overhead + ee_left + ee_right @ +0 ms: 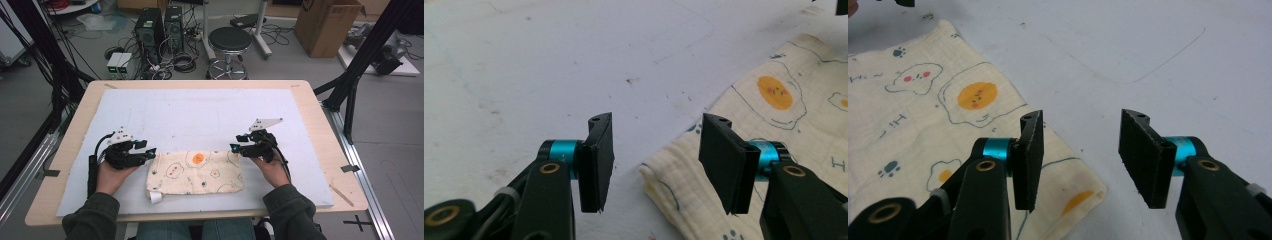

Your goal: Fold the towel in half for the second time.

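Cream folded cloth printed with fried eggs and paw marks (195,172) lies flat on the white foam board (200,115), near edge, between my two hands. My left gripper (651,165) sits at its left far corner, jaws apart, nothing pinched (the corner is below the gap, untouched). My right gripper (1078,160) sits at the right far corner, jaws apart too, cloth edge under the left jaw, not clamped.

One folded cloth (196,172), two grippers, left (151,151) and right (234,147), one table (320,120), one stool (229,40)
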Available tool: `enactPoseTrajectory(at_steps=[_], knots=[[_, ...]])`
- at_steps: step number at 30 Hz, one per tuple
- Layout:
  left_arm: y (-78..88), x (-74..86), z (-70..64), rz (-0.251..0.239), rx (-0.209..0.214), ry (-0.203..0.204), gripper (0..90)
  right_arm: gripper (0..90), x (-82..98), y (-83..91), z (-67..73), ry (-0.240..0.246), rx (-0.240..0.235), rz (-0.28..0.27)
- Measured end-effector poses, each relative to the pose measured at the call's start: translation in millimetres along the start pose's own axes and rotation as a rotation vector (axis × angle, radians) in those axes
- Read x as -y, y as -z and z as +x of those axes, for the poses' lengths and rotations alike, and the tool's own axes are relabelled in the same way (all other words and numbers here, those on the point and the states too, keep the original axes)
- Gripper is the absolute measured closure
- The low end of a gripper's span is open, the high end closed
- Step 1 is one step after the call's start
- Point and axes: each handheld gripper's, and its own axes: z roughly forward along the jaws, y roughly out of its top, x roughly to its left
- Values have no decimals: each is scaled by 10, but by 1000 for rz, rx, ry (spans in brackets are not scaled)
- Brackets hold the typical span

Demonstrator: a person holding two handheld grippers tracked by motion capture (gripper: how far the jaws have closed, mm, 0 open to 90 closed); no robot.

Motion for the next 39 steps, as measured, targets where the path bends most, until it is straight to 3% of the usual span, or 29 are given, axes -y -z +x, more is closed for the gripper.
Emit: enactPoseTrajectory(at_steps=[3,6,8,14,20,25,33,39], knots=[[-102,-33,14,45,10,6,493,564,29,-75,-83,-41,-21,33],[-172,-79,-7,55,4,9,540,593,54,-143,-132,-65,-29,77],[-224,-90,-23,87,-11,-8,565,605,72,-179,-163,-80,-32,96],[-333,-31,13,213,9,0,592,602,107,-259,-182,-101,-60,139],[-347,-15,-8,232,20,-25,639,619,127,-306,-163,-83,-58,167],[-327,12,-11,219,26,-16,659,671,145,-284,-150,-81,-53,170],[-291,31,-56,215,44,-57,827,817,159,-262,-80,-38,-47,187],[-279,15,-60,196,42,-61,851,841,149,-254,-84,-54,-52,183]])
